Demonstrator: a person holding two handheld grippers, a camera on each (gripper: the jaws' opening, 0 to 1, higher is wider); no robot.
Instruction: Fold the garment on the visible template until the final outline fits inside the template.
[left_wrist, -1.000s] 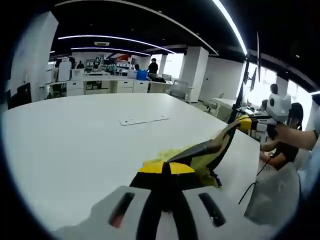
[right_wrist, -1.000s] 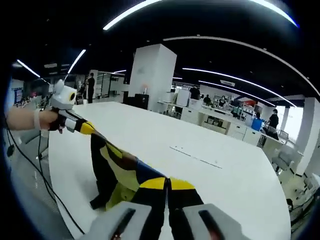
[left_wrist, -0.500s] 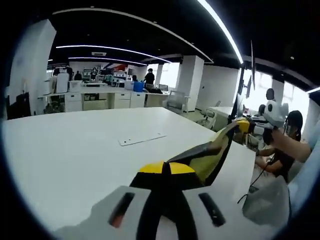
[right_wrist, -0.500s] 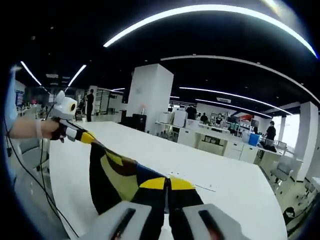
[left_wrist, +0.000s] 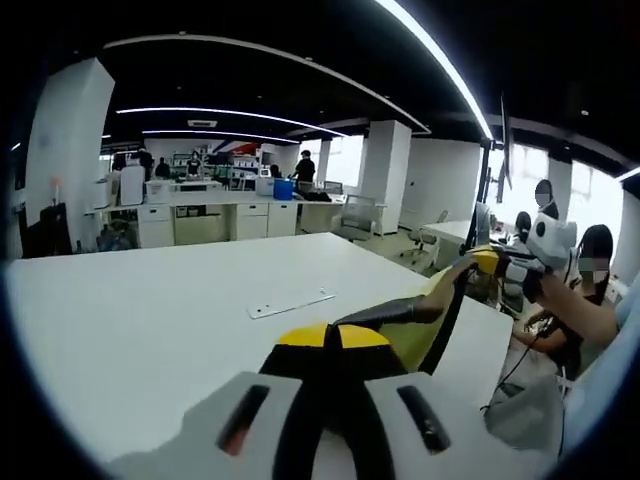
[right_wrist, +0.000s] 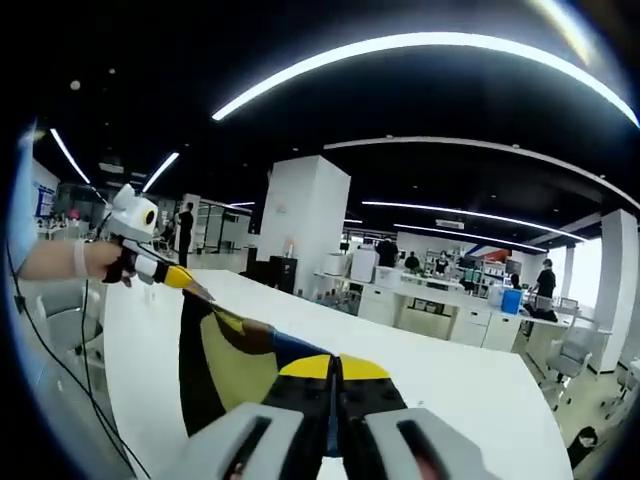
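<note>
Open-plan office with white columns and ceiling light strips; a large white table (left_wrist: 150, 320) carries a thin pale rectangular template strip (left_wrist: 292, 303) near its middle. The yellow-and-black fabric garment (left_wrist: 425, 320) hangs stretched in the air above the table's near edge, between the two tools. Left gripper (left_wrist: 332, 338): jaws closed on one garment end. Right gripper (right_wrist: 335, 368): jaws closed on the opposite end.

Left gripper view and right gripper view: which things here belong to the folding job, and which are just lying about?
Job:
- garment, stretched between both grippers
- left gripper, shut on garment
- right gripper, shut on garment
- white table

Lying about:
- flat white strip on the table
- desks and cabinets behind
- seated person
</note>
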